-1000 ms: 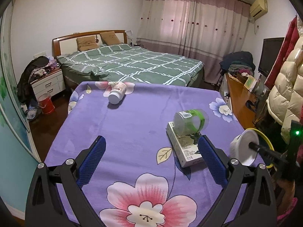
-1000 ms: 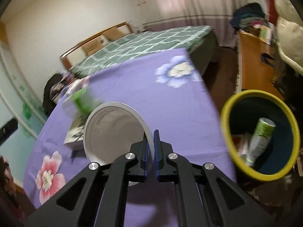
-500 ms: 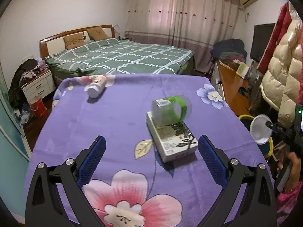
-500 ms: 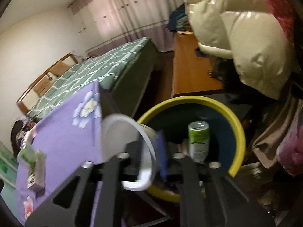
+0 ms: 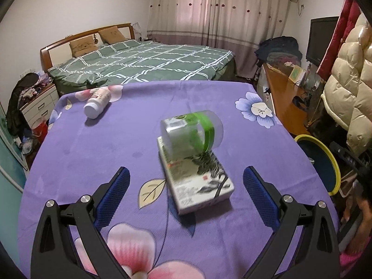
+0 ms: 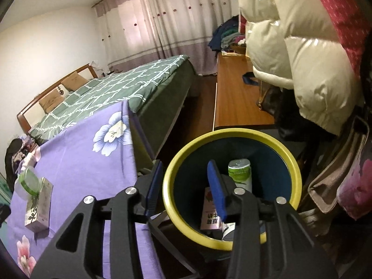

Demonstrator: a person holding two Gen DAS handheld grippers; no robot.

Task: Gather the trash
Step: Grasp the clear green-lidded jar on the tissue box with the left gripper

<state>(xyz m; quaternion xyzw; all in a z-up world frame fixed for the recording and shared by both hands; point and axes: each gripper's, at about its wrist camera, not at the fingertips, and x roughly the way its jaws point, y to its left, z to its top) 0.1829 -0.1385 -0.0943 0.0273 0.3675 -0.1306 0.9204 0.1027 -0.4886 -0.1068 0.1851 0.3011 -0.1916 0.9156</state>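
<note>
While one jar (image 5: 191, 136) tops one box (image 5: 197, 181), one bottle (image 5: 97, 102) lies apart

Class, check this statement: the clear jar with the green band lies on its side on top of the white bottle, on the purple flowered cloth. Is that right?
Not quite. In the left wrist view the clear jar lies on its side on top of the printed box, not on the white bottle, which lies apart near the far left corner. All three are on the purple flowered cloth.

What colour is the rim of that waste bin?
Yellow rim, dark blue inside; clearest in the right wrist view.
</note>
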